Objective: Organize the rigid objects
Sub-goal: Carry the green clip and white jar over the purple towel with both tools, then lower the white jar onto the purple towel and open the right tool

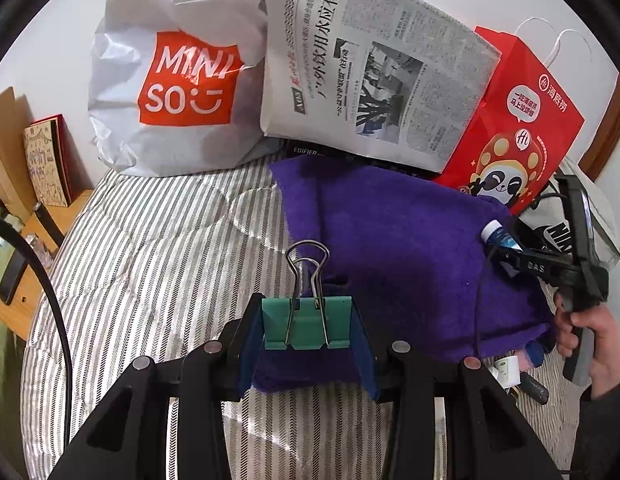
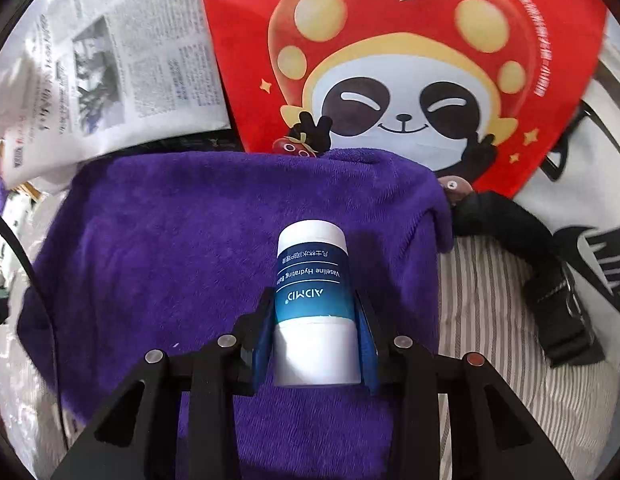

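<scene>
Left gripper (image 1: 308, 330) fingers are clamping a green binder clip (image 1: 306, 326) by its body, wire handles pointing forward and up, held above the near edge of the purple towel (image 1: 390, 240). Right gripper (image 2: 315, 344) fingers are squeezing a white and blue Vaseline balm tube (image 2: 314, 304) around its lower half, cap end pointing away from the camera, label reading upside down, hovering over the same towel. In the left wrist view the right gripper is showing at the right edge with the tube poking out over the towel's far right side, a hand (image 1: 590, 340) wrapping its handle. The towel is lying on a striped bed cover (image 1: 150, 260). Behind it are leaning a white Miniso bag (image 1: 170, 80), a folded newspaper (image 1: 370, 80) and a red panda bag (image 1: 518, 128). A black strap with buckle (image 2: 542, 280) is lying on the bed right of the towel, beside a white Nike bag (image 2: 598, 220). A few small items are sitting at the towel's near right corner, too small to identify.
</scene>
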### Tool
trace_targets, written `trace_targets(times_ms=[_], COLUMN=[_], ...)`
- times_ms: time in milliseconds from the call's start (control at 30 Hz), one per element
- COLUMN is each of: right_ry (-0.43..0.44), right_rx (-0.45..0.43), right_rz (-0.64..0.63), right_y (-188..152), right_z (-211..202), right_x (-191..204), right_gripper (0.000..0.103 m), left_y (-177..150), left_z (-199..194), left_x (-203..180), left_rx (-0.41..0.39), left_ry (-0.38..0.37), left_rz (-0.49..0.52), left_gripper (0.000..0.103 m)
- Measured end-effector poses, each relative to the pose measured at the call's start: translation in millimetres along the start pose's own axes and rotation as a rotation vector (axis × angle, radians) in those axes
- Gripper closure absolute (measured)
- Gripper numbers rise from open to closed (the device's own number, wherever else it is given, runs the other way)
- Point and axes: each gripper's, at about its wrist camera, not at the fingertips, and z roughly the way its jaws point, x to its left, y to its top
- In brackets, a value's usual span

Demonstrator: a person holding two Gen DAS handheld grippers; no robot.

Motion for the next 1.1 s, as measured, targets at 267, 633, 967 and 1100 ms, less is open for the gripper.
trace_targets(times_ms=[267, 633, 967, 1100], right_ry=[-0.004, -0.004, 0.0, 0.005], right_rx=[0.033, 0.018, -0.036, -0.044], right_rz=[0.001, 0.019, 0.017, 0.022], right_y=[10, 1, -39, -60], right_z=[16, -6, -72, -89], right_x=[-2, -17, -24, -24], right_gripper=[0.066, 0.045, 0.045, 0.044], left_y=[-3, 6, 15, 22], left_z=[4, 8, 15, 25], left_x=[0, -19, -42, -48], left_rx=[0.025, 0.031, 0.029, 0.03], left_ry=[-0.011, -0.032, -0.036, -0.039], left_rz=[0.003, 0.037, 0.074, 0.073], left_gripper=[0.064, 0.064, 0.064, 0.064])
